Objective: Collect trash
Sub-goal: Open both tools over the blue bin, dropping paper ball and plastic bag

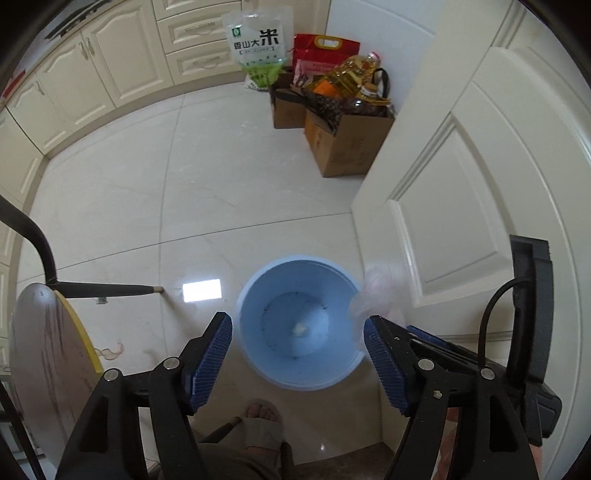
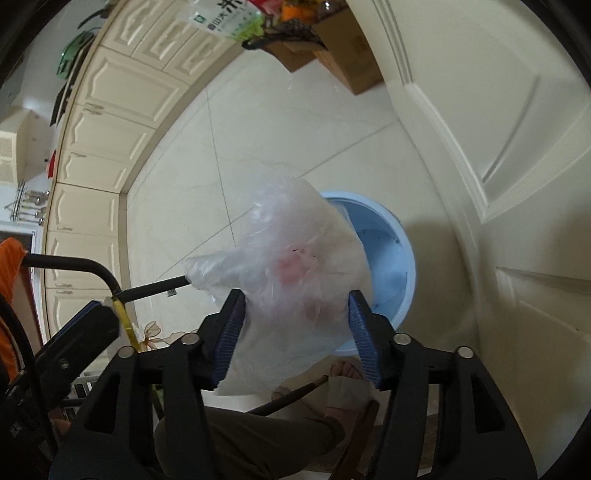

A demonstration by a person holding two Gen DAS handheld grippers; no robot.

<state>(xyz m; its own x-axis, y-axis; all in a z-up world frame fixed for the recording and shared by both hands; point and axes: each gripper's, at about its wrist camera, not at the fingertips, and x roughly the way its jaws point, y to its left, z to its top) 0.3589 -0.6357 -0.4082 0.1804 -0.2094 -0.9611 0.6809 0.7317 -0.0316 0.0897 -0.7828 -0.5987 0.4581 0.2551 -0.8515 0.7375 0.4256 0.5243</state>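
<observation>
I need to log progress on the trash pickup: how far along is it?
Done: a small white scrap already lies in the blue bin. In hand: the clear plastic bag sits between the right claw fingers above the bin's rim, not yet inside; the pads do not seem to be pressing it. Left: a thin wrapper on the floor by the round table. The left claw is open and empty.

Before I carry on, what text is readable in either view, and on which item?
"香山大米" on the white and green rice bag against the cabinets, left wrist view.
Red bag with yellow handle: print too blurred to read.
Brown cardboard box: faint side markings, unreadable.
Right wrist view: the rice bag is cut off, unreadable.
</observation>
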